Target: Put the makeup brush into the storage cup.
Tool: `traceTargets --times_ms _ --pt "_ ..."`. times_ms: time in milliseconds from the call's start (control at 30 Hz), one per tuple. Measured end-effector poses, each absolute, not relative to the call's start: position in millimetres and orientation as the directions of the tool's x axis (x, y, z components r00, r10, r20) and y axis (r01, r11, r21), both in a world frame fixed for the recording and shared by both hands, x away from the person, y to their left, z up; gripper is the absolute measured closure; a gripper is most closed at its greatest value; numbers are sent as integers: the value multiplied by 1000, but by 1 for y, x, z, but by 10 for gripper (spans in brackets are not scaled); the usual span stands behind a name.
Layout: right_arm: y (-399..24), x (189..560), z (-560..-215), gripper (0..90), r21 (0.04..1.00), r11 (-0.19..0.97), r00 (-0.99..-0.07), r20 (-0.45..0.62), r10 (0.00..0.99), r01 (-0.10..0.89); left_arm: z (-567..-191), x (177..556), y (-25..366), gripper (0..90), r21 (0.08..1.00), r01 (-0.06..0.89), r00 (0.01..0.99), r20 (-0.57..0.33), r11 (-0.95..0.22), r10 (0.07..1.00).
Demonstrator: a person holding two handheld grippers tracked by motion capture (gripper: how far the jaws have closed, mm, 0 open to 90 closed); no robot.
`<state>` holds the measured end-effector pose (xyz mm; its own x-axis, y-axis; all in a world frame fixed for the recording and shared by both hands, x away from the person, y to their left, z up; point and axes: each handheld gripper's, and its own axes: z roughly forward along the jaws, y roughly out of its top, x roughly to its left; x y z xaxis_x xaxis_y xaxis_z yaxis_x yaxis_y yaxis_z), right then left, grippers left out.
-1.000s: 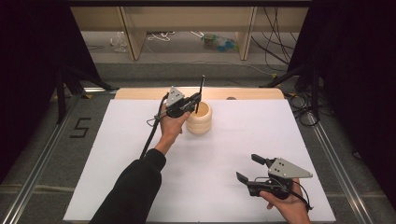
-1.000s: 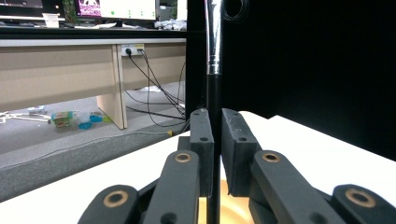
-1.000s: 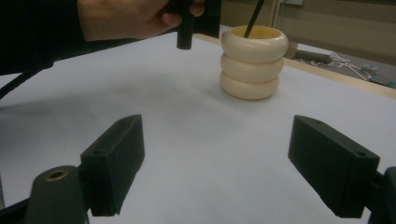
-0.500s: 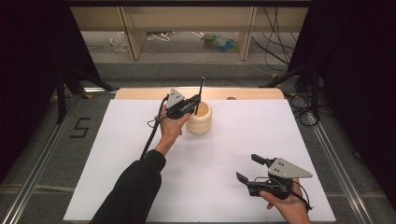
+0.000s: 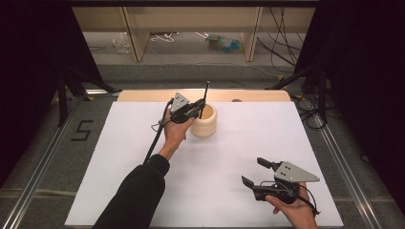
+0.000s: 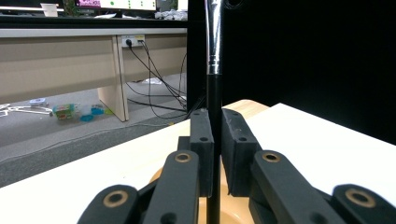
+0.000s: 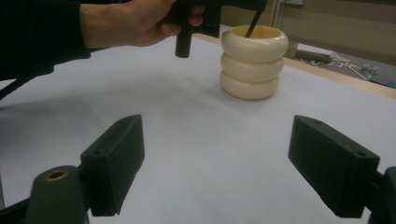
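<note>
Above the cream ribbed holder [image 5: 204, 121], which stands near the far edge of the white table sheet [image 5: 143, 143], the left gripper [image 5: 197, 109] hangs in the person's left hand [image 5: 175, 133]. Its two black jaws are closed on the slim black handle of a brush [image 5: 204, 98]; in the left gripper view the pads press the handle from both sides, and the brush [image 6: 214, 93] stands nearly upright, its silver ferrule rising past the top of that view and its lower end passing down between the jaws into the holder's pale mouth [image 6: 233, 207]. From the high view, the brush tip points up and away from the holder toward the wooden strip [image 5: 143, 95] along the sheet's far edge.

Well apart from the holder, toward the person and to the right, the right gripper [image 5: 253, 172] rests low over the sheet in the right hand [image 5: 296, 210]. Its jaws stand wide apart with nothing between them. In the right gripper view the pads [image 7: 116, 158] frame bare sheet, and beyond them the holder [image 7: 252, 63] shows as three stacked rounded rings, with the brush handle [image 7: 253, 23] leaning into its opening and the left hand [image 7: 140, 21] just beside it.
</note>
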<state>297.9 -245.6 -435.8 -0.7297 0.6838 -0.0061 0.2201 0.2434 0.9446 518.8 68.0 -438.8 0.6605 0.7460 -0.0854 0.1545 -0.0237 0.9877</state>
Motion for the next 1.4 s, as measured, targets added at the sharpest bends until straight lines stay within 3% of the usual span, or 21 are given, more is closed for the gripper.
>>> traceTargets --times_ms 1067,1400 --pt "-244 299 -437 197 950 231 -732 -5 682 209 -452 517 72 828 980 193 648 -87 -54 757" --pt "-245 298 -436 197 945 244 -729 -8 684 218 -448 514 74 720 977 202 650 -80 -71 756"
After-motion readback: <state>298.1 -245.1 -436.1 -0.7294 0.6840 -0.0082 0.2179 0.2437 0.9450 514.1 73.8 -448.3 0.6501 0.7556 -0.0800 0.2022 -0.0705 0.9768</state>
